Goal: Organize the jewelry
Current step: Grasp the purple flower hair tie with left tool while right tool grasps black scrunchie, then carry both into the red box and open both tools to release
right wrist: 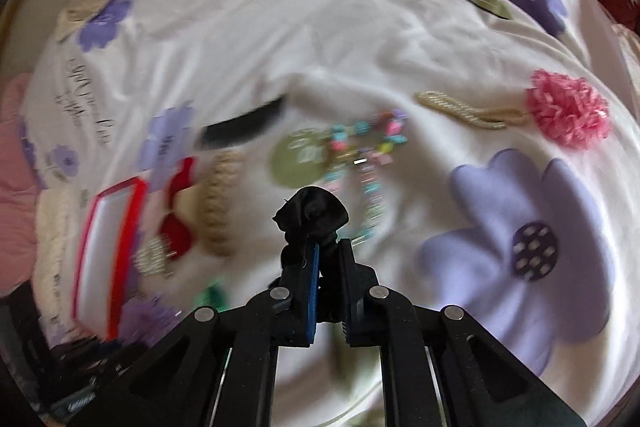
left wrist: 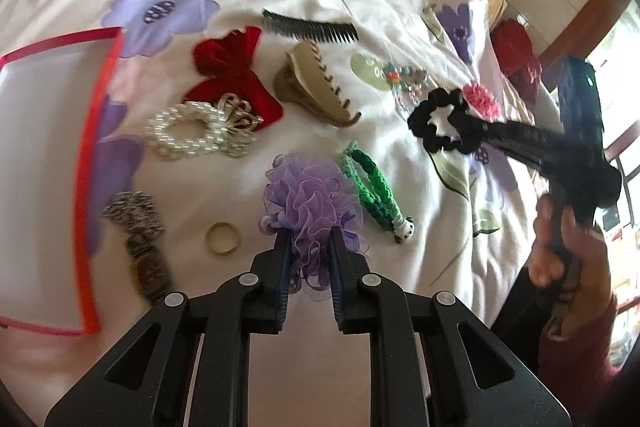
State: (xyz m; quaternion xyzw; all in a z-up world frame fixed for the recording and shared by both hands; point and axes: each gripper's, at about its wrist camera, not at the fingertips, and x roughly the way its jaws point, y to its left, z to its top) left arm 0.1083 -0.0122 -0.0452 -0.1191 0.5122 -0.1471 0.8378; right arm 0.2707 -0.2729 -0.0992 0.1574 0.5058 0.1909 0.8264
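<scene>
My left gripper (left wrist: 309,239) is shut on a purple ruffled scrunchie (left wrist: 310,199) that rests on the floral bedsheet. My right gripper (right wrist: 327,247) is shut on a black scrunchie (right wrist: 310,213) and holds it above the sheet; it also shows in the left wrist view (left wrist: 438,125) at the right. A red-rimmed white tray (left wrist: 86,163) lies at the left; in the right wrist view the tray (right wrist: 128,223) is at the lower left.
On the sheet lie a red velvet bow (left wrist: 232,75), a pearl bracelet (left wrist: 188,135), a beige claw clip (left wrist: 316,87), a black comb (left wrist: 310,27), a green braided tie (left wrist: 370,191), a gold ring (left wrist: 222,239), a beaded necklace (right wrist: 368,155) and a pink pompom (right wrist: 568,109).
</scene>
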